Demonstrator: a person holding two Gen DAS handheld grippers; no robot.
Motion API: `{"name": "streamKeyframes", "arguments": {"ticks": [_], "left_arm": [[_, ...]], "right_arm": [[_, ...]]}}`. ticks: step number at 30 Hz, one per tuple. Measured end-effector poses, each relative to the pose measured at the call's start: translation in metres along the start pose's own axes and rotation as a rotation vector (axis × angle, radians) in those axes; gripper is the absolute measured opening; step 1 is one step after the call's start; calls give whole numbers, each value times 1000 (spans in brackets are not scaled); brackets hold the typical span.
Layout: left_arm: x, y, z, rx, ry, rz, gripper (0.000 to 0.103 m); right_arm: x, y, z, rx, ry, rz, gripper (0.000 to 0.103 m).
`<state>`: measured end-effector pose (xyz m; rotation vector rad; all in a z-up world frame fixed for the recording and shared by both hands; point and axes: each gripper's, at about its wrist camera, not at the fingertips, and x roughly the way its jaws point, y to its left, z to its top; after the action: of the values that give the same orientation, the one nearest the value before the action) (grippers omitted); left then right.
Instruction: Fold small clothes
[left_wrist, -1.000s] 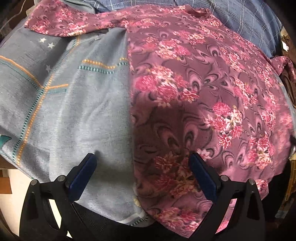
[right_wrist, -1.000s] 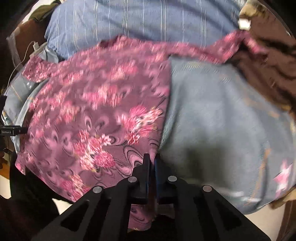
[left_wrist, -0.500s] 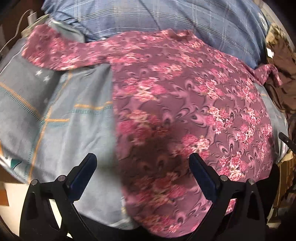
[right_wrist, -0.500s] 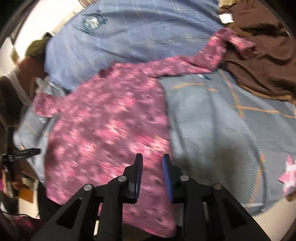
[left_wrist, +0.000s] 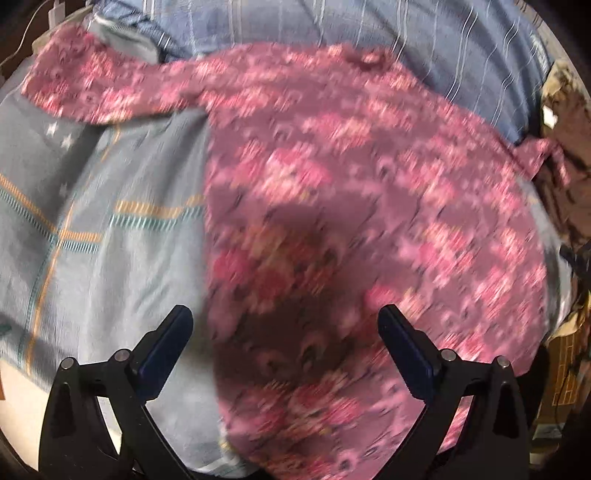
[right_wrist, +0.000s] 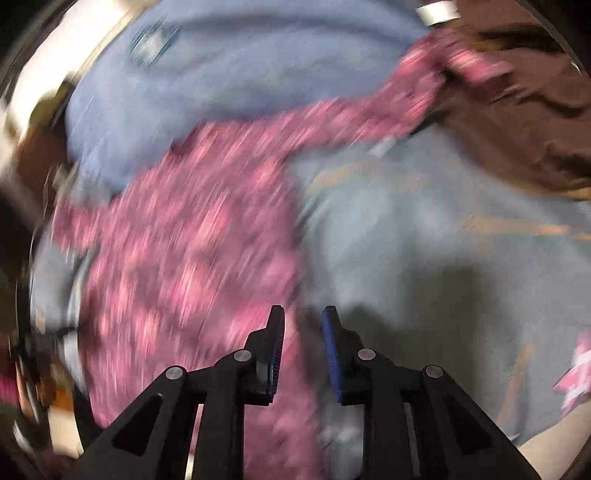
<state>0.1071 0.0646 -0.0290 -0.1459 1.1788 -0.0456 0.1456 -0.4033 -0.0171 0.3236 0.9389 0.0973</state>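
Pink floral fabric fills my left view: the floral top (left_wrist: 351, 206) lies spread flat on the grey bedsheet (left_wrist: 110, 258), its sleeves reaching toward ten o'clock and three o'clock. A second ago my right gripper (right_wrist: 303, 350) was clamped at the top's hem edge; now its jaws stand a little apart with nothing between them, and it has pulled back above the cloth, the view badly smeared by motion. My left gripper (left_wrist: 284, 332) stays spread wide, hovering over the lower hem at six o'clock. I judge the smoothing-out finished and the garment released, so the first fold, likely a sleeve brought inward, comes next. A brown garment (right_wrist: 517, 110) sits at two o'clock.
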Motion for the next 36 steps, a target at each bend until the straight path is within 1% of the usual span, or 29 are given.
{"name": "streamKeyframes", "arguments": {"ticks": [2, 3, 4, 5, 6, 7, 8, 9, 10, 11, 12, 14, 15, 16, 17, 18, 19, 20, 21, 23, 24, 26, 29, 33, 36], "left_arm": [[3, -10, 12, 18, -13, -10, 101], [10, -15, 19, 26, -13, -1, 102], [15, -19, 23, 34, -3, 7, 102], [22, -25, 27, 43, 13, 9, 102], [27, -28, 21, 49, 25, 9, 102], [36, -32, 22, 57, 50, 12, 102], [43, -34, 21, 63, 63, 20, 101], [47, -37, 21, 72, 62, 37, 101], [47, -41, 19, 102, 45, 68, 101], [47, -43, 19, 122, 40, 80, 102], [47, -44, 19, 129, 38, 84, 102], [44, -42, 16, 126, 36, 77, 102], [44, -41, 16, 123, 39, 74, 102], [43, -40, 16, 119, 42, 71, 102], [43, -39, 16, 119, 43, 71, 102], [46, -42, 18, 121, 45, 73, 102], [45, -42, 17, 124, 45, 75, 102], [45, -42, 17, 125, 45, 76, 102], [44, -41, 16, 125, 43, 74, 102], [49, -42, 20, 126, 44, 72, 102], [49, -42, 20, 128, 44, 70, 102], [49, -42, 21, 128, 43, 66, 102], [47, -41, 20, 132, 41, 60, 102], [45, -40, 19, 128, 45, 47, 102], [42, -37, 19, 116, 52, 17, 102]], "right_arm": [[-12, -26, 38, 83, -108, -48, 38], [-17, -38, 57, 124, -155, -62, 48], [-20, -48, 71, 163, -191, -71, 54], [-23, -60, 86, 210, -230, -74, 57], [-23, -74, 100, 261, -260, -77, 62], [-21, -83, 110, 300, -274, -93, 67], [-18, -97, 121, 356, -284, -122, 68], [-15, -111, 130, 417, -289, -130, 69], [-10, -122, 135, 462, -290, -113, 69], [-4, -131, 139, 506, -288, -92, 69], [3, -141, 143, 557, -279, -70, 69], [13, -154, 149, 606, -268, -35, 69], [20, -158, 151, 619, -271, -7, 66], [24, -157, 154, 622, -273, 10, 53], [27, -157, 156, 619, -279, 20, 38], [29, -153, 159, 602, -279, 28, 2], [28, -148, 161, 583, -286, 23, 3], [23, -137, 162, 539, -314, 6, 2], [18, -122, 163, 477, -335, -11, 2], [12, -93, 165, 364, -345, -29, 2], [10, -72, 166, 289, -349, -23, 2], [9, -38, 165, 179, -340, -7, 2], [15, 15, 156, 37, -310, 44, 2], [28, 79, 131, -86, -252, 134, 2], [38, 123, 110, -164, -218, 177, 2]]}}
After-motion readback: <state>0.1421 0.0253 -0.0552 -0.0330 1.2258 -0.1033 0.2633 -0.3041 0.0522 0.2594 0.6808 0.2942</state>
